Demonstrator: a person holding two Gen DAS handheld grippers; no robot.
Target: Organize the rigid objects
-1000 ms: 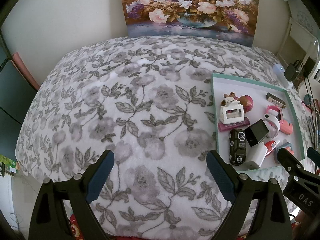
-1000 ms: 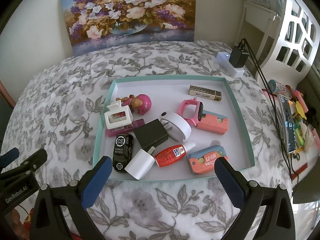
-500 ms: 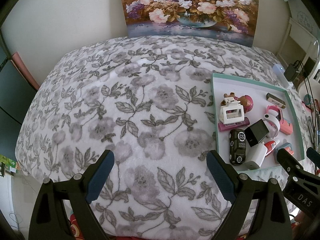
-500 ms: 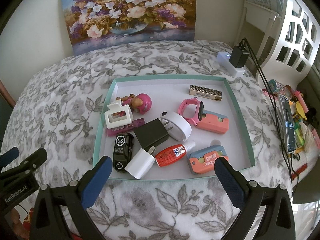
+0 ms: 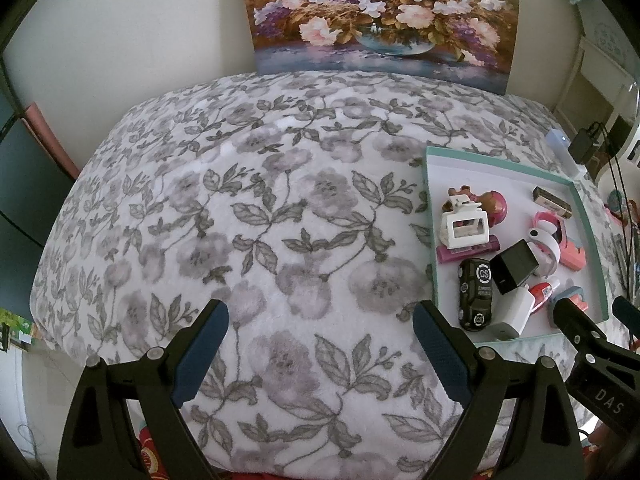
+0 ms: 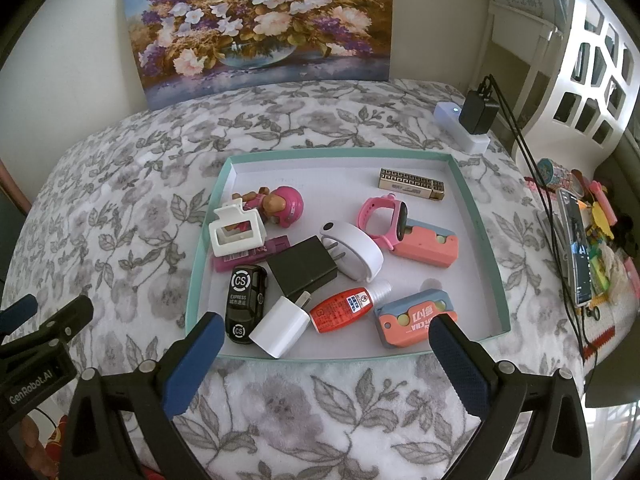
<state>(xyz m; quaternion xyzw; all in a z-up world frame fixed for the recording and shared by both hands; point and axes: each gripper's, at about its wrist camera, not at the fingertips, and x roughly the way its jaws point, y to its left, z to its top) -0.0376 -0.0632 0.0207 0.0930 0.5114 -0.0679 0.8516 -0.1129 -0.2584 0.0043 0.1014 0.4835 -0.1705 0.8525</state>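
- the bed (image 5: 280,220), with a soft grey flower blanket, fills most of both views; a flower painting (image 6: 264,24) leans on the wall behind it.
- the tray (image 6: 208,240), white inside with a green rim, lies on the right side of the bed. all the small rigid things are inside it, crowded in its near left part. because the blanket is soft, i think the tray can tilt or slide if a gripper pushes on its rim.
- the left gripper (image 5: 320,344) hangs above bare blanket, left of the tray. its jaws stand wide apart and hold nothing.
- the right gripper (image 6: 326,352) hangs just before the near rim of the tray, jaws also wide and empty. the two grippers are near each other, so they may collide if both go to the tray.
- the white round device (image 6: 352,250) rests against the prongs of the black charger (image 6: 302,270), and the pink watch (image 6: 384,218) touches it too. lifting one could drag the others.
- the black toy car (image 6: 244,298) lies just beside the white charger (image 6: 282,326); wide jaws may catch both.
- the white hair clip (image 6: 236,230) sits on a purple flat stick (image 6: 250,254), near the pink doll (image 6: 280,204).
- the red glue bottle (image 6: 346,308) is round and may roll or slip out of the pads.
- two coral cases (image 6: 416,322) and the small gold box (image 6: 410,184) lie more apart, so they seem easier.
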